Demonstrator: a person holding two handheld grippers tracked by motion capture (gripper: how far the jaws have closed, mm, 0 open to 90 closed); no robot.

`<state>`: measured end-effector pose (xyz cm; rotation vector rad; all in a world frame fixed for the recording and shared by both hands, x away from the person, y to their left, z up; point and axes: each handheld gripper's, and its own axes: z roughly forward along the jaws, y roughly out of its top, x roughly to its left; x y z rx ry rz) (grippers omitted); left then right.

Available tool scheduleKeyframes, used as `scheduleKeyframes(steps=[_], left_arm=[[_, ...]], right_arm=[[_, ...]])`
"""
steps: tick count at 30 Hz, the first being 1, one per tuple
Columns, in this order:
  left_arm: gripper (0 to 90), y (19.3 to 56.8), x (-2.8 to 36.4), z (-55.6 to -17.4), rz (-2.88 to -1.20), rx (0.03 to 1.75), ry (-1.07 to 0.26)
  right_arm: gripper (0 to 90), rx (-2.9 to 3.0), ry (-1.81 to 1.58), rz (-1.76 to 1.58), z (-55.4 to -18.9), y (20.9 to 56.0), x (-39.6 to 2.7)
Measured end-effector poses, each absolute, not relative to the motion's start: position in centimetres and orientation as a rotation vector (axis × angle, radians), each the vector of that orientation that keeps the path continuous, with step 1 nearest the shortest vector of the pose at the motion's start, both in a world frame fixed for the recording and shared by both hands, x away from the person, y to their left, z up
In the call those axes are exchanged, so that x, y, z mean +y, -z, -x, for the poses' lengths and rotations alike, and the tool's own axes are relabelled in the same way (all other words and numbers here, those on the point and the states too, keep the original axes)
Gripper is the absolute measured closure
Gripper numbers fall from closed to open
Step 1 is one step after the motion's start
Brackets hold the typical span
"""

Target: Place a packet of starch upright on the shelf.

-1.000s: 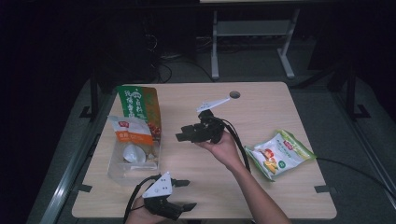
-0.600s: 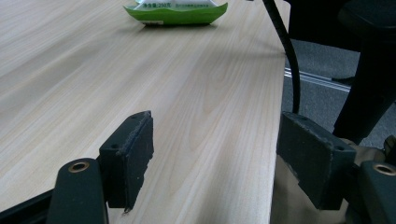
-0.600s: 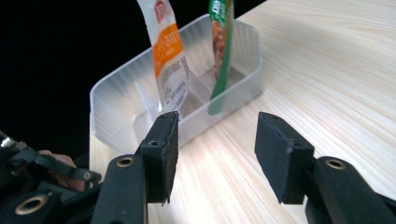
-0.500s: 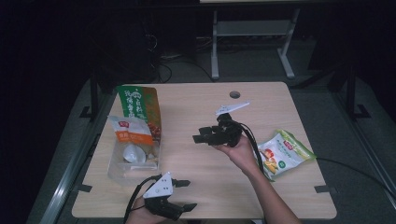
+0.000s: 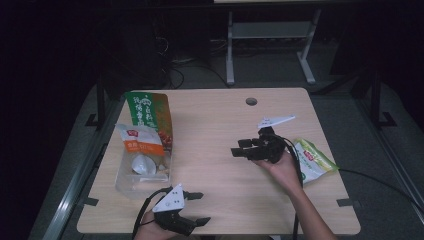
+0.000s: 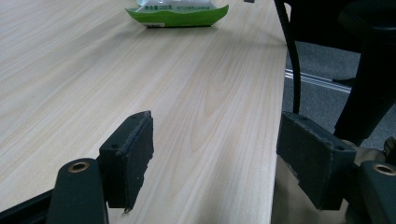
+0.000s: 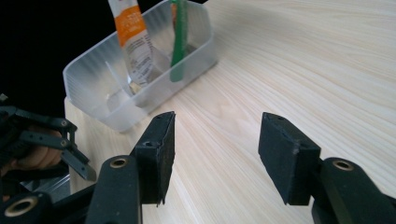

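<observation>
A clear plastic bin (image 5: 134, 187) at the table's left holds an orange-and-white pouch (image 5: 140, 143) and a tall green-and-orange bag (image 5: 148, 114). A green snack bag (image 5: 313, 161) lies flat near the right edge. My right gripper (image 5: 238, 147) hovers open just left of that bag, with its jaws pointing left toward the bin. My left gripper (image 5: 200, 208) rests open at the near edge with nothing between its jaws. In the right gripper view, the open gripper (image 7: 217, 149) faces the bin (image 7: 100, 105), the pouch (image 7: 130, 39) and the green bag's edge (image 7: 179, 37). The left gripper view looks past the open gripper (image 6: 215, 154) to the green snack bag (image 6: 177, 13).
The wooden table (image 5: 215, 125) has a round cable hole (image 5: 251, 101) at the back. A black cable (image 6: 289, 56) trails past the table's edge. The left gripper (image 7: 42, 140) shows beside the bin in the right gripper view. A metal stand (image 5: 270, 35) is beyond the table.
My right gripper has moved right and toward the near side, from the table's middle to beside the green snack bag. The left gripper has stayed put.
</observation>
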<state>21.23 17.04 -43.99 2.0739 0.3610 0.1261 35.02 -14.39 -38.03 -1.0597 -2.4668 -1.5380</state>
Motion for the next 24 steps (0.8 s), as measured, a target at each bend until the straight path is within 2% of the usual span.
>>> scheduleKeyframes(steps=[24], left_arm=[[27.2, 43.9, 17.0, -21.3, -2.055, 0.376, -0.127]], right_arm=[[43.6, -2.483, 1.506, 1.3, -32.0, 39.2, -22.6]])
